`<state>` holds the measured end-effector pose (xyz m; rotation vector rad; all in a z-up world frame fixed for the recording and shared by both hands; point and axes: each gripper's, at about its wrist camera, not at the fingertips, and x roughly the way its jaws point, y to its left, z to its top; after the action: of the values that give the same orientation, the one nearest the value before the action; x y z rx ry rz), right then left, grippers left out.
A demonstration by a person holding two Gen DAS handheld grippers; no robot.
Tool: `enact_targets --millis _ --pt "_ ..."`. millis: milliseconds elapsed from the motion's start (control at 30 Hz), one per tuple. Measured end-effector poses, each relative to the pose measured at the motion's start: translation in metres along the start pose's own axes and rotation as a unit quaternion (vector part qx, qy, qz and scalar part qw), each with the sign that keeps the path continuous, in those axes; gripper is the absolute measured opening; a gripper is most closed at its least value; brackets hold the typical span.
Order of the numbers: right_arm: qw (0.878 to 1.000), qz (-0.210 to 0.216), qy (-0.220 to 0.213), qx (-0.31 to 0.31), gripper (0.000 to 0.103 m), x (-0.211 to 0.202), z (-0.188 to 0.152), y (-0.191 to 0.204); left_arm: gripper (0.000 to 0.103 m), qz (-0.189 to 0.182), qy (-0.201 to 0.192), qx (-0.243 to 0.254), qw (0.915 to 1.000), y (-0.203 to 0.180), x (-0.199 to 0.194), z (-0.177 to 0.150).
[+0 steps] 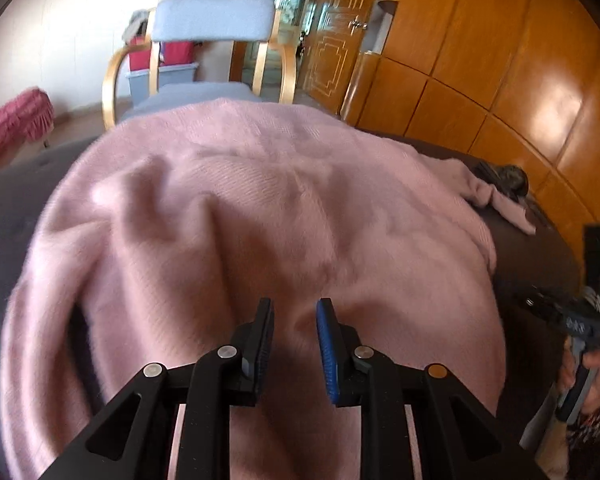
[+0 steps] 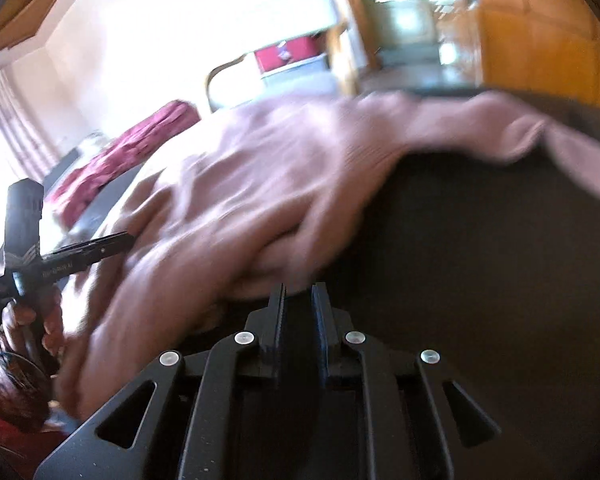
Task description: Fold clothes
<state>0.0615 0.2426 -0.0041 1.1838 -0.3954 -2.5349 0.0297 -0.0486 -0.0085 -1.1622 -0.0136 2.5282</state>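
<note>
Sweater [image 1: 260, 208] lies rumpled across the dark table [image 2: 480, 260], left gripper [image 1: 294, 312] parted just above its near hem, right gripper [image 2: 298, 292] parted at its edge fold, so grip both layers squarely.

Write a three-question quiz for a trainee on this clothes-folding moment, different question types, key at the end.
1. True or false: the left gripper has its jaws parted above the pink sweater.
2. Multiple choice: behind the sweater stands A) a wooden-armed chair, B) a ladder, C) a bicycle.
3. Fill in: the sweater lies on a ____ coloured surface.

Key
1. True; the fabric shows in the gap.
2. A.
3. Dark. In the right wrist view the right gripper sits at the sweater's edge over that surface, its jaws nearly closed; blur hides whether they pinch cloth.
</note>
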Motion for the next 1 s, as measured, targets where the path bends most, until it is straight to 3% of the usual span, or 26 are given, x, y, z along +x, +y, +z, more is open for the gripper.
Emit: enact_targets --millis 67,133,200,267,300,667,767,900,1000 --pt "1.0 0.011 0.015 0.019 0.016 0.014 -0.005 0.006 0.021 0.001 0.002 -0.007 1.0 0.004 -0.009 -0.014" --pt "0.999 0.009 0.003 0.048 0.018 0.02 -0.004 0.004 0.021 -0.001 0.005 -0.015 0.9999 0.009 -0.017 -0.027" --pt "0.997 0.019 -0.007 0.08 0.032 0.023 0.001 -0.003 0.021 0.006 0.001 -0.023 0.9997 0.014 -0.024 -0.033" --pt "0.993 0.036 -0.017 0.109 0.053 0.025 0.004 -0.006 0.021 0.015 -0.004 -0.029 0.9995 0.019 -0.031 -0.039" --pt "0.992 0.04 -0.021 0.117 0.056 0.026 0.005 -0.005 0.021 0.019 -0.006 -0.033 0.9993 0.022 -0.034 -0.041" --pt "0.996 0.027 -0.014 0.085 0.057 0.028 0.004 0.022 0.021 0.044 -0.008 -0.071 0.9965 0.04 -0.05 -0.052" --pt "0.996 0.025 -0.006 0.08 0.056 0.026 0.003 0.022 0.021 0.03 -0.004 -0.102 0.9944 0.054 -0.053 -0.056" --pt "0.996 0.006 -0.018 0.086 0.056 0.027 0.007 0.016 0.021 0.001 0.017 -0.094 0.9955 0.055 -0.04 -0.063" --pt "0.995 0.0 -0.031 0.099 0.056 0.032 0.009 0.018 0.023 0.002 0.007 -0.09 0.9959 0.053 -0.038 -0.064"
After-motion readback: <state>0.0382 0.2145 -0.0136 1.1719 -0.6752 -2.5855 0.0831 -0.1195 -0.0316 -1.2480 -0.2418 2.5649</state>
